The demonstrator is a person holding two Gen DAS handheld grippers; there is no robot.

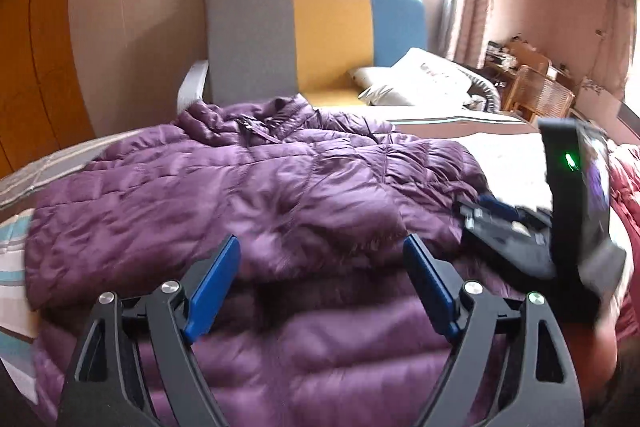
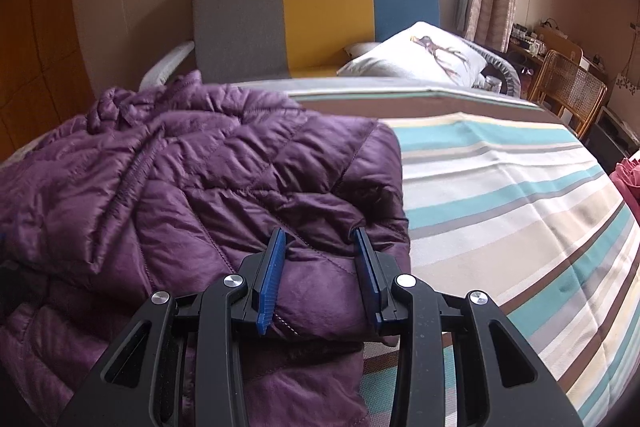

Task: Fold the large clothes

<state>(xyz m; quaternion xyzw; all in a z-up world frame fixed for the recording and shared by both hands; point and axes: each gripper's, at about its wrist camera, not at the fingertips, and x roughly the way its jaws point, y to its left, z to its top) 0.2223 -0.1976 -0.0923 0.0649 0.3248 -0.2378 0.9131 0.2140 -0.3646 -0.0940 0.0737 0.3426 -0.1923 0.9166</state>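
Observation:
A purple quilted down jacket (image 1: pixel 248 187) lies spread on the striped bed, its collar toward the headboard; it also fills the left of the right wrist view (image 2: pixel 192 167). My left gripper (image 1: pixel 322 247) is open and empty, just above the jacket's middle. My right gripper (image 2: pixel 320 239) has its blue pads closed around a puffy fold at the jacket's right edge. The right gripper's body also shows at the right of the left wrist view (image 1: pixel 520 227), resting at the jacket's edge.
The bed (image 2: pixel 520 207) has a striped teal, white and beige cover. A grey, yellow and blue headboard (image 2: pixel 320 15) and white pillows (image 2: pixel 420 55) are behind. A wicker chair (image 2: pixel 568 87) and desk stand at the right. A red garment (image 2: pixel 628 175) lies at the bed's right edge.

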